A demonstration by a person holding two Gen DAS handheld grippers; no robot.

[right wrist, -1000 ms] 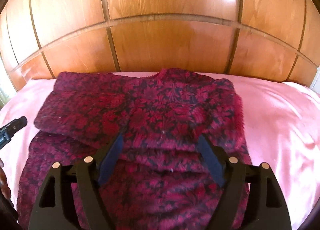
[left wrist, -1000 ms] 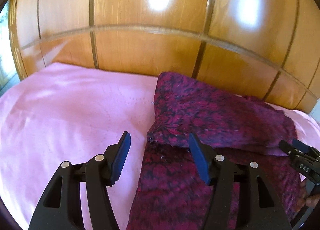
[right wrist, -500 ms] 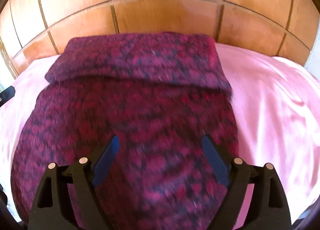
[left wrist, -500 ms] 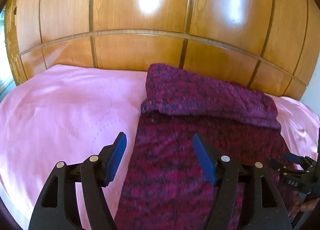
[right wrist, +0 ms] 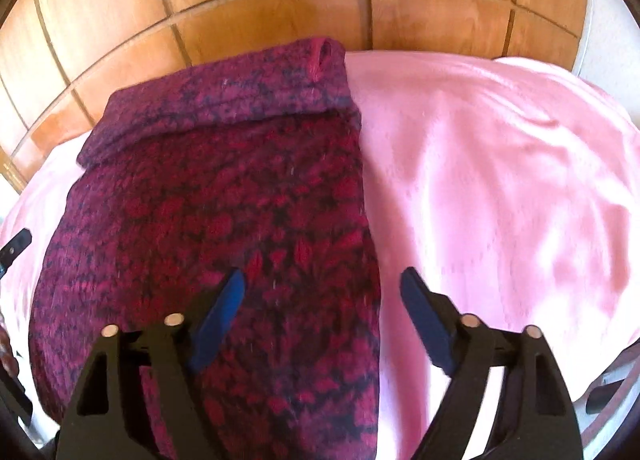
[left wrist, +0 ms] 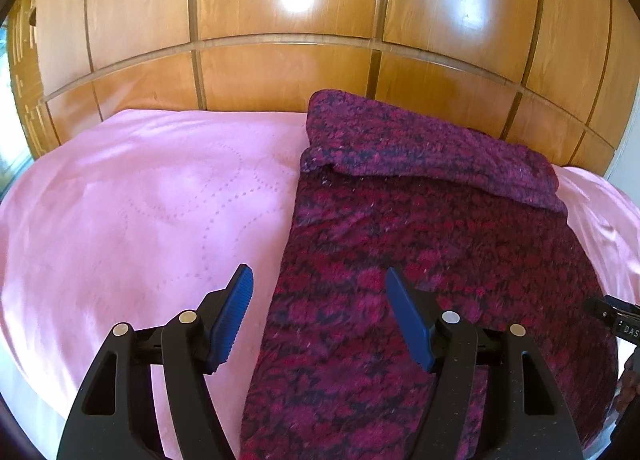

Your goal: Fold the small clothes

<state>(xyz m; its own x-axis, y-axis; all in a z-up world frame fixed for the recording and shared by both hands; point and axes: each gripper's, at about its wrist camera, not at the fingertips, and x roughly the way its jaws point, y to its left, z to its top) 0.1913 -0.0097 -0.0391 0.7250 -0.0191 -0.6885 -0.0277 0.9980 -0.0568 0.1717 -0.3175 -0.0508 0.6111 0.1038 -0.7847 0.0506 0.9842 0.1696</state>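
A dark red and purple patterned knit sweater (left wrist: 432, 260) lies on the pink bed cover (left wrist: 140, 204), its top part folded down into a band (left wrist: 432, 148) near the headboard. My left gripper (left wrist: 318, 314) hovers open over the sweater's left edge, nothing between its fingers. In the right wrist view the same sweater (right wrist: 208, 228) fills the left half. My right gripper (right wrist: 322, 320) straddles the sweater's right edge; its jaws are closing but wide apart, and the pads press on nothing. The right gripper's tip (left wrist: 616, 320) shows at the left view's right border.
A glossy wooden panelled headboard (left wrist: 300, 64) rises right behind the sweater. Bare pink bed cover (right wrist: 500, 180) spreads to the right of the garment and to its left. The left gripper's tip (right wrist: 16, 246) peeks in at the right view's left border.
Both grippers have drawn back from the folded band toward the near part of the sweater. The left one opened a little. The right one shifted toward the sweater's right edge.
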